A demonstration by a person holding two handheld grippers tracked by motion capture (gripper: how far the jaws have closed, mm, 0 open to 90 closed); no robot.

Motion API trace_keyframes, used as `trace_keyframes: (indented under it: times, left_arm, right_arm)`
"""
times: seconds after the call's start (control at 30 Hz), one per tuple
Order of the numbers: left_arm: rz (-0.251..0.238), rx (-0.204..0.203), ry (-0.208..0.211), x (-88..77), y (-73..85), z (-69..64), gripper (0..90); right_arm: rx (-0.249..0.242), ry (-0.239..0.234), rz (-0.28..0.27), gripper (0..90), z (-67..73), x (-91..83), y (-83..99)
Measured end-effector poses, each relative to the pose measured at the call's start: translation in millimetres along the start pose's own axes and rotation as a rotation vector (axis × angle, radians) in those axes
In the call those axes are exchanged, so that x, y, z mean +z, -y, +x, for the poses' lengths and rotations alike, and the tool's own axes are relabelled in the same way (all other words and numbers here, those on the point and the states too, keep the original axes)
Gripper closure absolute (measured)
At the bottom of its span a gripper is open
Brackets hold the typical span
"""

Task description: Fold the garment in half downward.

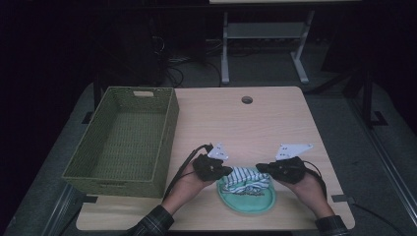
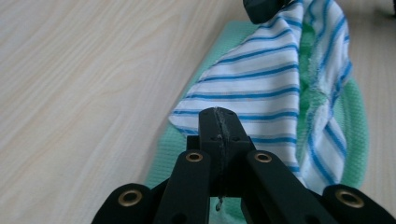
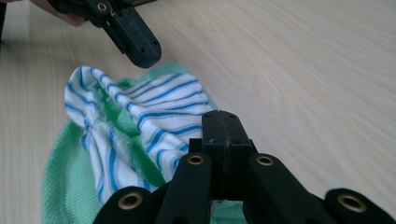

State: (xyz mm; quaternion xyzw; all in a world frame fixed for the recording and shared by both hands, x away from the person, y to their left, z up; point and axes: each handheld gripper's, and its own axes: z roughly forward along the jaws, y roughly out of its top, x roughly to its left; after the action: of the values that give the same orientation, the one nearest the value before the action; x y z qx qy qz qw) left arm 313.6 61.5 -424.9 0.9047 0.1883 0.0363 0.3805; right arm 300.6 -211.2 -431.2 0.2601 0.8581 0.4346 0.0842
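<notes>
Both claws are clamped on the striped cloth (image 1: 244, 176): the left claw (image 1: 227, 170) grips its left edge, the right claw (image 1: 259, 167) its right edge, over the green mat (image 1: 246, 202) at the desk's (image 1: 265, 123) near edge.

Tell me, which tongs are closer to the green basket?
Left. The left tongs pinch the striped cloth just beside the green basket, while the right tongs pinch the cloth's far side, farther from the basket.
</notes>
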Motion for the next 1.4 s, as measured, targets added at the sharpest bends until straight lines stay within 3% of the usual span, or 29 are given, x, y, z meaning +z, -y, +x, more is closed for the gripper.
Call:
trace_keyframes:
  times: [0.3,0.37,0.63,0.97,1.17,1.27,1.4]
  left_arm:
    - [0.027,0.022,0.039,1.9,7.1,-8.1,89.6]
    - [0.022,0.006,0.047,3.5,9.5,-11.9,89.6]
    - [0.063,0.049,0.076,6.9,12.7,-27.5,89.6]
    - [0.147,0.093,0.111,23.8,19.9,-45.9,89.6]
    - [0.140,0.088,0.120,22.1,19.2,-43.7,89.5]
    - [0.102,0.075,0.123,14.4,14.6,-40.2,89.3]
    - [0.046,0.051,0.096,3.9,2.3,-29.3,88.7]
  right_arm:
    - [0.005,-0.018,0.012,90.0,11.6,-5.5,10.0]
    - [0.006,-0.017,0.017,90.0,13.1,-7.1,12.1]
    - [0.022,-0.045,0.028,90.0,21.8,-11.0,23.3]
    - [0.030,-0.075,0.106,90.0,35.5,-3.5,42.6]
    - [0.012,-0.067,0.135,90.0,37.9,-0.2,44.5]
    - [0.019,-0.063,0.102,90.0,35.7,-4.9,41.6]
    - [0.025,-0.037,0.059,90.0,27.4,-9.4,33.3]
